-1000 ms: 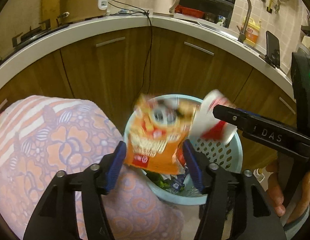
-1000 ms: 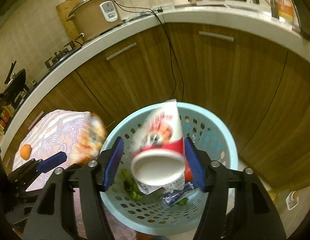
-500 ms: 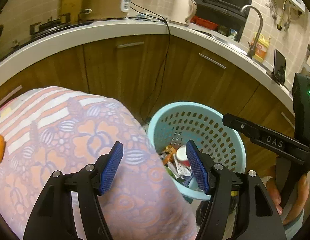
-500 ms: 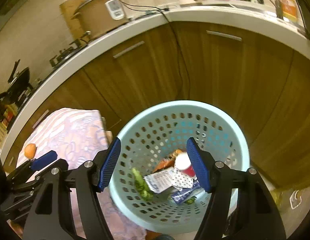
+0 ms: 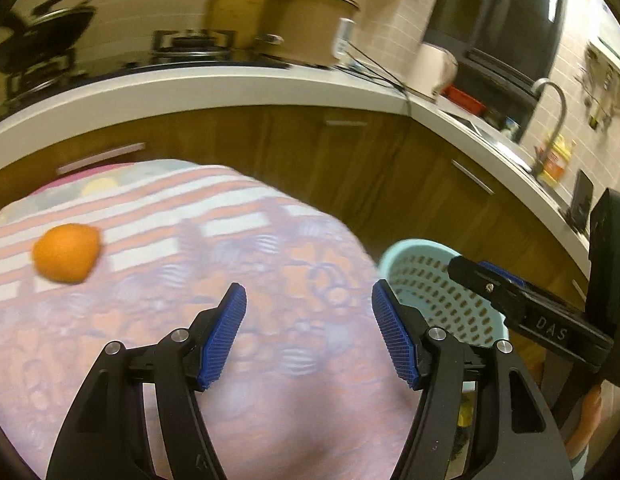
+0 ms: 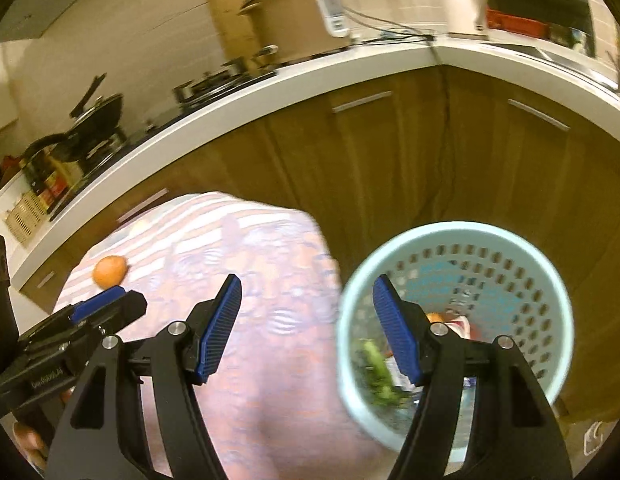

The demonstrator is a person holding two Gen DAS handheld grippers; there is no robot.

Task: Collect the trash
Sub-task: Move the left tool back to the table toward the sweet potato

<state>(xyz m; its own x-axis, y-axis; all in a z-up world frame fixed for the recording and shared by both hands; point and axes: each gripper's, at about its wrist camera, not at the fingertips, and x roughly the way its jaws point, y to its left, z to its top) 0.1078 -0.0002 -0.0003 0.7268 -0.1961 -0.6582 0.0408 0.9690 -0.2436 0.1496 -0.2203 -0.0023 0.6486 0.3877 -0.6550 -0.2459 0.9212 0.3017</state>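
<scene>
Pale-blue basket [image 6: 558, 292] beside tablecloth edge [image 6: 322, 240]

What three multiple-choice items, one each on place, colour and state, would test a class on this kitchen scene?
1. Where does the round orange fruit lie?
A on the floral tablecloth
B in the basket
C on the counter

2. What colour is the perforated plastic basket?
A red
B pale blue
C black

3. How is the left gripper?
A shut on a cup
B shut on a packet
C open, empty

Key: 1 A, it rests on the cloth; 2 B, its rim shows pale blue; 3 C, nothing sits between its blue pads.
</scene>
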